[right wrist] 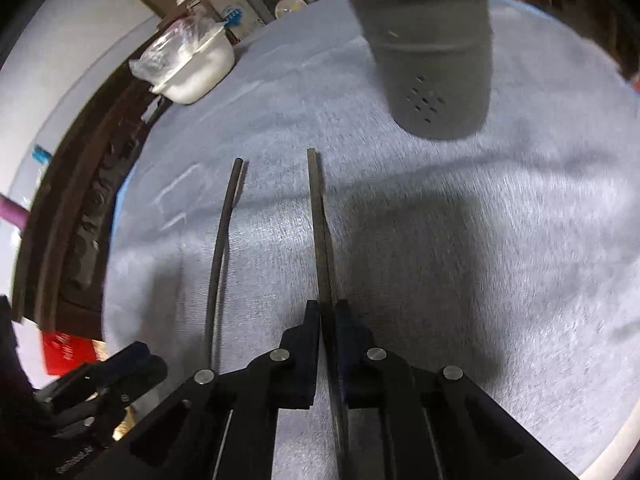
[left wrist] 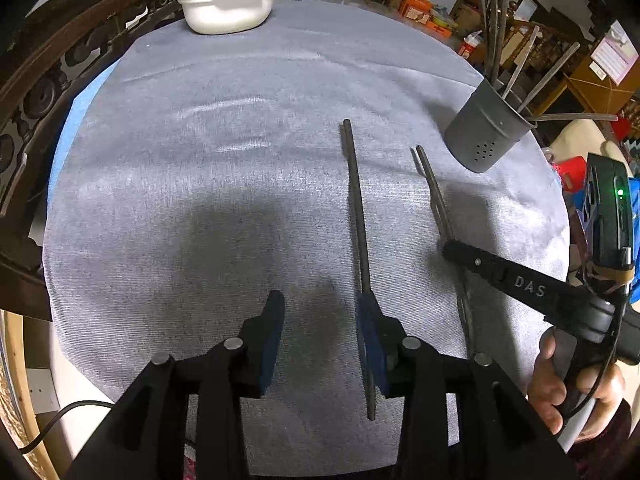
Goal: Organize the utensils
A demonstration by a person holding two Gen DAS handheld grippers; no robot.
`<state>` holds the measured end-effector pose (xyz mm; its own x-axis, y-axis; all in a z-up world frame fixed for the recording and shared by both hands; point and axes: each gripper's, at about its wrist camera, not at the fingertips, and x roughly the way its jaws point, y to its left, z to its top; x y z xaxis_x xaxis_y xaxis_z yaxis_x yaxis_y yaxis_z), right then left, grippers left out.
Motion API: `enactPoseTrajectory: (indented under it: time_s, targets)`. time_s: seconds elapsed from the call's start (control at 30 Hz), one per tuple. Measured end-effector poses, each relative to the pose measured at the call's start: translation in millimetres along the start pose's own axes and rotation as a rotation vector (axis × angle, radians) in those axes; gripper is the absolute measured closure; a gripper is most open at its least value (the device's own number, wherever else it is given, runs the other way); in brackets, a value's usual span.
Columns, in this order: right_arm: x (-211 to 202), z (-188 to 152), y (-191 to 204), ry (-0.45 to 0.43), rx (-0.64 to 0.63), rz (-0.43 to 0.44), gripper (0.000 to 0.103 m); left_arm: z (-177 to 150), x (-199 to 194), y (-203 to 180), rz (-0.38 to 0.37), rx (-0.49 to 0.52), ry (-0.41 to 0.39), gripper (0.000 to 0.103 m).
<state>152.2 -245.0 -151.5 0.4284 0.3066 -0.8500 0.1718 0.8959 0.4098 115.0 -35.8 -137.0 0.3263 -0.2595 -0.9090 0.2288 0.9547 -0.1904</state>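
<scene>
Two dark chopsticks are on the grey cloth-covered round table (left wrist: 180,184). One chopstick (left wrist: 356,208) lies lengthwise, running along the inner side of the right finger of my left gripper (left wrist: 320,304). That gripper is open and its pads are not pressing the stick. My right gripper (right wrist: 328,308) is shut on the other chopstick (right wrist: 318,232), which points toward the grey perforated utensil holder (right wrist: 436,60). In the left wrist view the right gripper (left wrist: 450,248) grips its chopstick (left wrist: 434,188) just in front of the holder (left wrist: 484,132), which has several long utensils in it.
A white bowl (left wrist: 228,12) with a clear plastic bag in it stands at the table's far edge. Dark carved wooden chair backs (left wrist: 40,92) curve along the left side. A person's hand (left wrist: 560,384) holds the right gripper's handle. Cluttered furniture fills the room behind the holder.
</scene>
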Motion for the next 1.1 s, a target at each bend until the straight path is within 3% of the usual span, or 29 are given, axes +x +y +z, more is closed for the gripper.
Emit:
enactPoseTrajectory:
  time_s: [0.27, 0.63, 0.77, 0.97, 1.03, 1.1]
  targets:
    - [-8, -10, -24, 0.033, 0.134, 0.115, 0.091, -1, -2, -3, 0.001, -0.003, 0.012, 0.059]
    - [2, -21, -21, 0.127, 0.153, 0.214, 0.090, -5, 15, -15, -0.021, 0.042, 0.072, 0.053]
    - [-8, -14, -20, 0.050, 0.129, 0.140, 0.090, -5, 16, -7, -0.017, 0.028, 0.065, 0.053]
    - [-9, 8, -5, 0.001, 0.071, 0.107, 0.090, -1, 14, 5, -0.013, -0.005, 0.049, 0.053]
    - [-4, 16, 1, 0.004, 0.057, 0.099, 0.086, -2, 14, 5, -0.017, 0.000, 0.047, 0.053]
    - [4, 24, 8, 0.009, 0.045, 0.090, 0.065, -3, 13, 7, -0.018, 0.002, 0.046, 0.053]
